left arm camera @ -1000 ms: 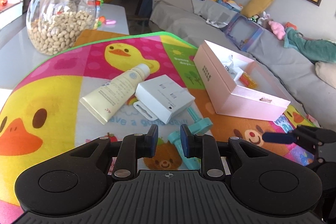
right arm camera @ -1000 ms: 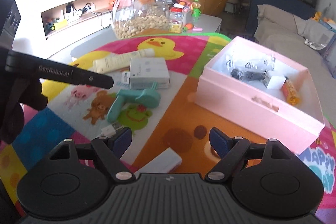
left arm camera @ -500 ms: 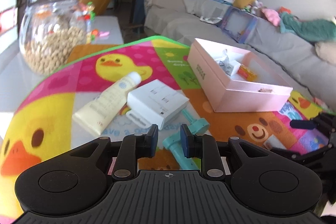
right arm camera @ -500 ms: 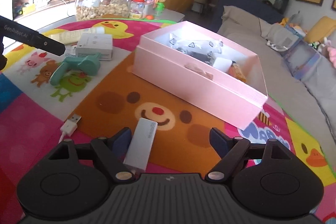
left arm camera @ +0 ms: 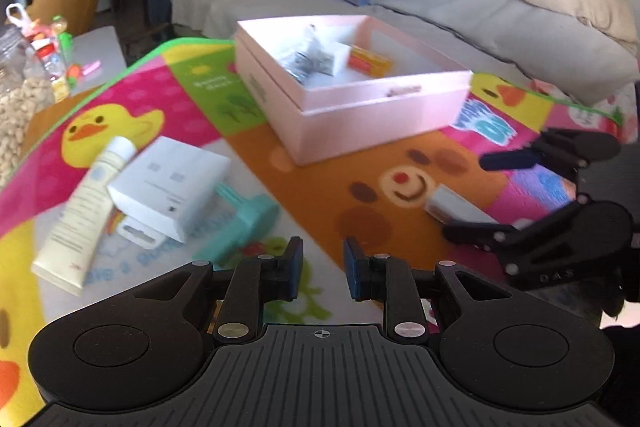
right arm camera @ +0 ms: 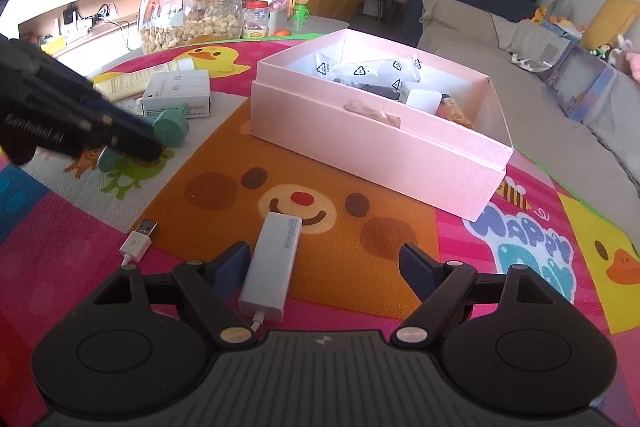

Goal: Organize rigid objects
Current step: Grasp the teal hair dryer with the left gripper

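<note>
left gripper (left arm camera: 320, 265): nearly clenched, a narrow gap, nothing between the pads.
right gripper (right arm camera: 324, 265): released wide, straddling the white adapter (right arm camera: 274, 269) on the play mat (right arm camera: 224, 187).
pink box (right arm camera: 376, 147): open, just beyond the adapter.
right view only: usb plug (right arm camera: 138, 243).
left view only: white carton (left arm camera: 168, 187) fully seen.

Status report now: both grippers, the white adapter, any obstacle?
Right gripper open, empty, around white adapter. Left gripper nearly closed, empty. Pink box open ahead, path clear.
</note>
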`<state>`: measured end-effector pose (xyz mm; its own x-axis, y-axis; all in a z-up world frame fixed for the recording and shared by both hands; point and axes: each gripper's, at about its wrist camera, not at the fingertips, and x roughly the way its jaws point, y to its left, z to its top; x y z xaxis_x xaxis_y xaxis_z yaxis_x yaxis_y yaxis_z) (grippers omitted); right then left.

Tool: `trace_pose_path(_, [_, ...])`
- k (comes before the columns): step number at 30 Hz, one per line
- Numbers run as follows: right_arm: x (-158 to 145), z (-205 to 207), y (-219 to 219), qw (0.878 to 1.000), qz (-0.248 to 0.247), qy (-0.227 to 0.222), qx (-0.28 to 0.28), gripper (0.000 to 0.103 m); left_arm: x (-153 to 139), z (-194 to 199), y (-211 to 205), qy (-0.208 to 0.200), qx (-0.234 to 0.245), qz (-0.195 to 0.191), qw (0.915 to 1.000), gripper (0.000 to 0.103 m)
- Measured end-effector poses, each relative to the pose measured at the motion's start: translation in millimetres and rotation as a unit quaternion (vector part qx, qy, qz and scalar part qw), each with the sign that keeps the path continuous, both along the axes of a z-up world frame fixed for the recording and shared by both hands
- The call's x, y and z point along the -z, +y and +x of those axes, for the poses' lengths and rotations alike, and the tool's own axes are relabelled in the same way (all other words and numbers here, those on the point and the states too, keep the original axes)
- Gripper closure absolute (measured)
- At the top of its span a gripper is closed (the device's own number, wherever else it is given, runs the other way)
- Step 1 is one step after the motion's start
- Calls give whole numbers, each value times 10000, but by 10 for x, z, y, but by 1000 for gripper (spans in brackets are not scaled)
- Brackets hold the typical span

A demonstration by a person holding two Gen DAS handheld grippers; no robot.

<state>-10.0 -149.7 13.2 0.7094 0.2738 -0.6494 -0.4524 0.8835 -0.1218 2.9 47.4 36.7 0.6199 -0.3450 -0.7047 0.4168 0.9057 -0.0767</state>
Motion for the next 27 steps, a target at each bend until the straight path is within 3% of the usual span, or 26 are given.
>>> trace_pose_path(4, [9, 0, -4, 10000, 38, 8, 18, 20, -112, -94, -12, -474, -137, 57, 9988, 77])
trace_pose_path(7, [14, 4, -5, 10000, 51, 14, 38, 20, -207, -32, 177, -663, -605, -89, 9959, 77])
trace_pose_path(11, [20, 7, -14, 9999, 85, 24, 72, 18, -121, 184, 517, -281, -1080, -415, 9929, 78])
trace_pose_path(15, [24, 9, -12, 9999, 85, 26, 86, 18, -12, 241, 725, 290, -894, -988, 9907, 80])
trace_pose_path(20, [31, 26, -18, 9998, 108, 49, 127, 15, 11, 41, 469, 260, -410, -598, 9970, 80])
trace_pose_path(27, [25, 13, -20, 9999, 76, 39, 142, 15, 101, 44, 146, 128, -814, -239, 9963, 78])
